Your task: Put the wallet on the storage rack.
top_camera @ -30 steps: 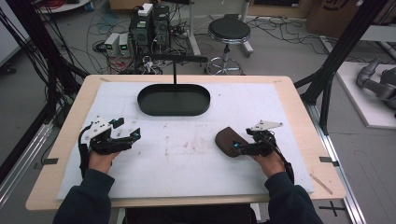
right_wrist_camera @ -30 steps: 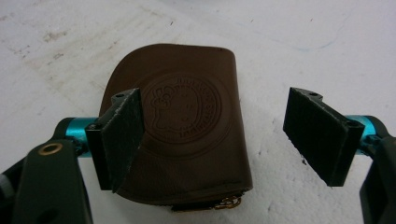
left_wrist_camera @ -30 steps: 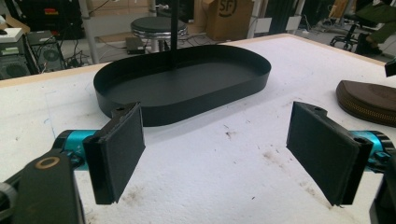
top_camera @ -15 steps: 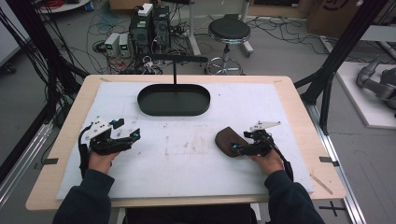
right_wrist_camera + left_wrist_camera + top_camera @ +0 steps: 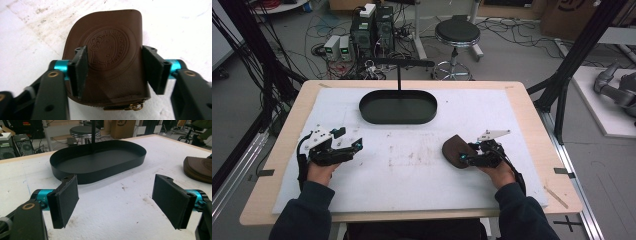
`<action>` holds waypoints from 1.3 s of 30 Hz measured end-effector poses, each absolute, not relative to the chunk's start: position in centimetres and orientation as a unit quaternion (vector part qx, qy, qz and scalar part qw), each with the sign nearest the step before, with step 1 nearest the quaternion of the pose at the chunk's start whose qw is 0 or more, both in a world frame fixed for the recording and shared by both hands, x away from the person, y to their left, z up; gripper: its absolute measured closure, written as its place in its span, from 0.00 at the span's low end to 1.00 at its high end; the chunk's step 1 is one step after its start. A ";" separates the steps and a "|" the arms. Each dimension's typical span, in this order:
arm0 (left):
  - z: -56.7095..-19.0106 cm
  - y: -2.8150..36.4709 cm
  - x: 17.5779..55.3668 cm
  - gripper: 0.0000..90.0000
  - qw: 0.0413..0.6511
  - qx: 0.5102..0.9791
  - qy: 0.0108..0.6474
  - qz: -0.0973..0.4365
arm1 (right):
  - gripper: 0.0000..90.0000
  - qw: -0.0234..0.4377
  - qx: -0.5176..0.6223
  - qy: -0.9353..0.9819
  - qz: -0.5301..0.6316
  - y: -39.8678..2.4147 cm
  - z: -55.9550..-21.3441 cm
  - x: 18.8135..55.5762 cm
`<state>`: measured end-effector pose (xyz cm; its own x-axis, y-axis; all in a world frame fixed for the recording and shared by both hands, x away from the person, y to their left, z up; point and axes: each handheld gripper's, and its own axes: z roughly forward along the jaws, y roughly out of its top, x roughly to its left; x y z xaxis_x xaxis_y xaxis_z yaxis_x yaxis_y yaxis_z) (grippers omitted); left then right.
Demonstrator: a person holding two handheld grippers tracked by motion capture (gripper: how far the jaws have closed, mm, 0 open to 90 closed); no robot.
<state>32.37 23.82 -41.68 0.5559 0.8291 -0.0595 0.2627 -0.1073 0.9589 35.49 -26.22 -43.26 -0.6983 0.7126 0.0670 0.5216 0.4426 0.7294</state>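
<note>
In the right gripper view, the black jaws cover both side edges of the brown embossed leather pouch (image 5: 110, 57), so contact cannot be told. The bottom edge cuts off its brass zipper pull (image 5: 133, 107).

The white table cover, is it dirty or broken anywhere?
Dirty, yes. The white table cover has brownish smudges and specks in the middle, between the left gripper and the brown leather pouch, and more beside the pouch in the right gripper view. No tear shows, and the black tray sits straight.

Wooden table (image 5: 532, 107), white mat (image 5: 492, 120) over it; black oval tray (image 5: 398, 107) beyond left gripper (image 5: 354, 145); brown pouch (image 5: 455, 149) under right gripper (image 5: 463, 159).
</note>
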 end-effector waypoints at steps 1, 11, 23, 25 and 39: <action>-41.7 23.8 32.4 0.23 0.541 0.696 0.392 0.262 | 0.50 0.135 0.362 0.842 0.377 -26.1 -43.1 35.4; -41.6 24.3 32.2 0.23 0.541 0.690 0.397 0.269 | 0.66 0.186 0.333 0.851 0.361 -25.6 -42.0 34.4; -41.5 24.6 32.1 0.23 0.542 0.685 0.404 0.272 | 0.82 0.262 0.280 0.852 0.356 -24.3 -40.2 32.4; -41.5 24.6 32.0 0.24 0.543 0.684 0.403 0.272 | 0.85 0.277 0.271 0.853 0.350 -23.9 -40.0 32.1; -41.5 24.6 32.0 0.24 0.544 0.684 0.404 0.271 | 0.87 0.349 0.274 0.835 0.326 -25.0 -39.2 31.6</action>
<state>32.04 24.58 -41.54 0.5276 0.8467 -0.0685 0.2578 -0.0828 0.9626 31.55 -25.02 -39.24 -0.6065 0.6844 -0.4046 0.2293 0.6378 0.7352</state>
